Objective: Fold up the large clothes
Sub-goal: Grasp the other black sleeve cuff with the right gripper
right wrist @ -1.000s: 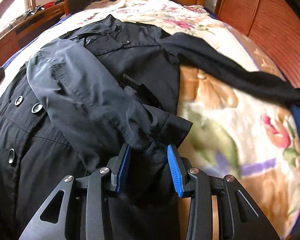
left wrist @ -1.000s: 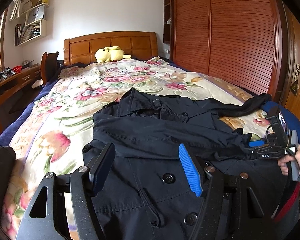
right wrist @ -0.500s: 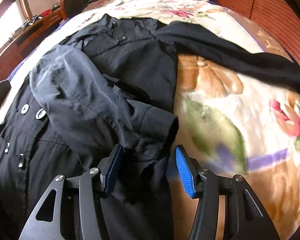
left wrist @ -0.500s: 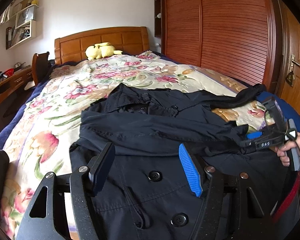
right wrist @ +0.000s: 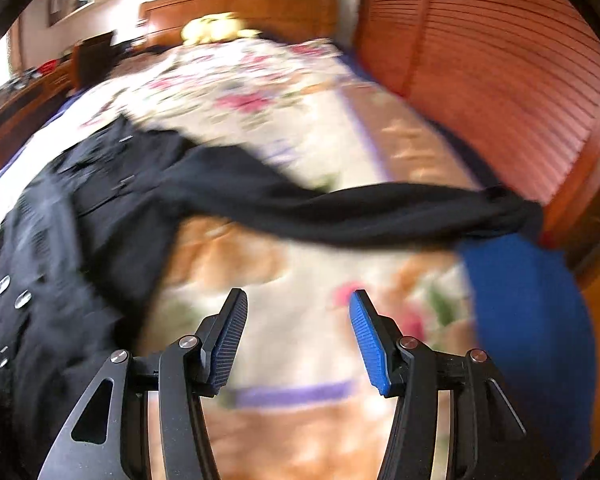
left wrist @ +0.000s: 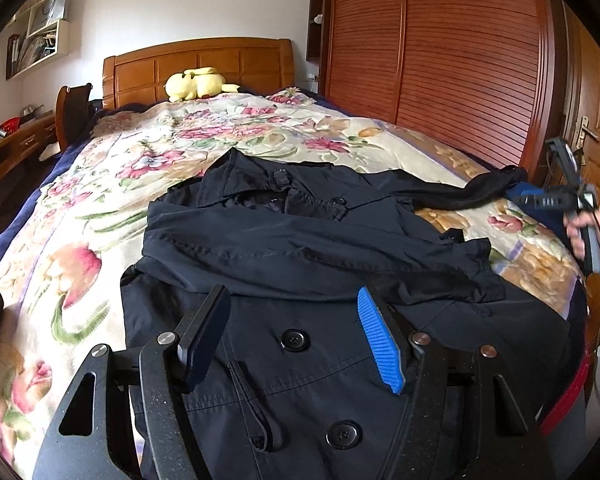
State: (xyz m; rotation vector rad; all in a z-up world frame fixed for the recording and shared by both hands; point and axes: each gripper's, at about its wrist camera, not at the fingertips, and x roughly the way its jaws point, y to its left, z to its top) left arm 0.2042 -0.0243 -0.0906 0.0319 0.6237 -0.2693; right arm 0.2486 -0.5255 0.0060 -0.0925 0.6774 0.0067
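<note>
The black coat [left wrist: 320, 264] lies face-up on the bed [left wrist: 112, 208], collar toward the headboard [left wrist: 196, 68] and hem toward the person. One sleeve [left wrist: 300, 248] is already folded across the chest, its cuff ending near the coat's wardrobe-side edge. The other sleeve [right wrist: 360, 212] runs straight out from the coat's shoulder, its long axis crossing the bed toward the wardrobe [right wrist: 500, 80], with the cuff at the bed's edge beside the blue sheet [right wrist: 528, 304].

The right gripper [right wrist: 298, 332] has jaws apart with nothing between them; they have just been opening, and only flowered bedspread shows through the gap. It hangs on the wardrobe side of the coat, with the outstretched sleeve ahead of it, farther toward the headboard. The view is blurred, so how close the pads are to the cloth cannot be told.

The left gripper [left wrist: 296, 336] hovers over the buttoned front of the coat, below the folded sleeve, jaws apart and empty.

The next fold likely turns on that outstretched sleeve. The right gripper is plainly the nearer one, and would probably need to reach toward the cuff end and carry it back across the coat's chest.
</note>
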